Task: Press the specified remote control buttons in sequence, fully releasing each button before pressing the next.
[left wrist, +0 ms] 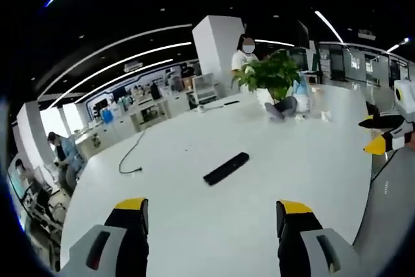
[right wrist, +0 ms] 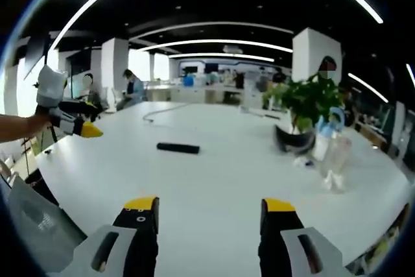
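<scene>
A slim black remote control [left wrist: 226, 168] lies flat in the middle of the big white table [left wrist: 194, 225]. My left gripper [left wrist: 213, 207] hovers above the near part of the table, open and holding nothing, with the remote some way ahead of its yellow-tipped fingers. The right gripper [left wrist: 379, 133] comes in at that view's right edge. In the right gripper view the remote [right wrist: 177, 148] lies ahead and a little left. My right gripper [right wrist: 209, 205] is open and holds nothing. The left gripper [right wrist: 81, 121] shows at the left, held by a hand [right wrist: 13, 128].
A potted green plant [right wrist: 305, 102] stands on the table's far side, with clear plastic bottles [right wrist: 327, 154] beside it. A black cable [left wrist: 130, 157] trails over the table's edge. People [left wrist: 65, 150] sit at desks beyond the table, and one stands behind the plant [left wrist: 272, 76].
</scene>
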Available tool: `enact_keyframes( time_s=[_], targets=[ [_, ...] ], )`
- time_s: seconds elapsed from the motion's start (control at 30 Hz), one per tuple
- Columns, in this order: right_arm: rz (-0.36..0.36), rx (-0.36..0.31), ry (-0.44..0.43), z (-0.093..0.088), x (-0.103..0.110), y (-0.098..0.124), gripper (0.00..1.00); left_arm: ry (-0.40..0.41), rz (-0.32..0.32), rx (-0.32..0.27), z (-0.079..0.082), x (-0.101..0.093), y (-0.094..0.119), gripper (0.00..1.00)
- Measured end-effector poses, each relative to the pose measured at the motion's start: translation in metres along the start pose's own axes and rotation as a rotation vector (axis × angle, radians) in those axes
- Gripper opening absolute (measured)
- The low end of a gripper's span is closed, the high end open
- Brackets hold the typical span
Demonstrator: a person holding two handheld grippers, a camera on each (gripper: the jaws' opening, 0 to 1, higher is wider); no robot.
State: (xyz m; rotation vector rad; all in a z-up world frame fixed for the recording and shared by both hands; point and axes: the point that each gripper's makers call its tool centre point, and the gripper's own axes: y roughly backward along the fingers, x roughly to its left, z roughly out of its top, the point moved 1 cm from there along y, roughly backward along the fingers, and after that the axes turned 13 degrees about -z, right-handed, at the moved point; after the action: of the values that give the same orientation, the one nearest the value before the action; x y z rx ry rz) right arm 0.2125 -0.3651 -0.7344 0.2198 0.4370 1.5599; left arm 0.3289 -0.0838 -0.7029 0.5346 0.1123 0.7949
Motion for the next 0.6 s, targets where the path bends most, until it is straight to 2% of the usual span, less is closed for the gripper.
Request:
enact_keyframes(
  time_s=[0.17, 0.33, 0.4, 0.6],
  targets=[
    [0.020, 0.036, 0.004, -0.005, 0.003, 0.000, 0.45, -0.003, -0.033, 0.019, 0.011, 0.017, -0.022, 0.80],
    [0.020, 0.045, 0.006, -0.007, 0.003, -0.001, 0.38, 0.015, -0.074, 0.034, 0.020, 0.024, -0.039, 0.78],
    [0.023, 0.056, 0.011, -0.008, 0.003, 0.000, 0.34, -0.016, -0.106, 0.069, 0.023, 0.025, -0.049, 0.77],
    [0.006, 0.066, 0.018, -0.010, 0.000, 0.000, 0.27, -0.068, -0.142, 0.099, 0.030, 0.032, -0.070, 0.76]
  ],
)
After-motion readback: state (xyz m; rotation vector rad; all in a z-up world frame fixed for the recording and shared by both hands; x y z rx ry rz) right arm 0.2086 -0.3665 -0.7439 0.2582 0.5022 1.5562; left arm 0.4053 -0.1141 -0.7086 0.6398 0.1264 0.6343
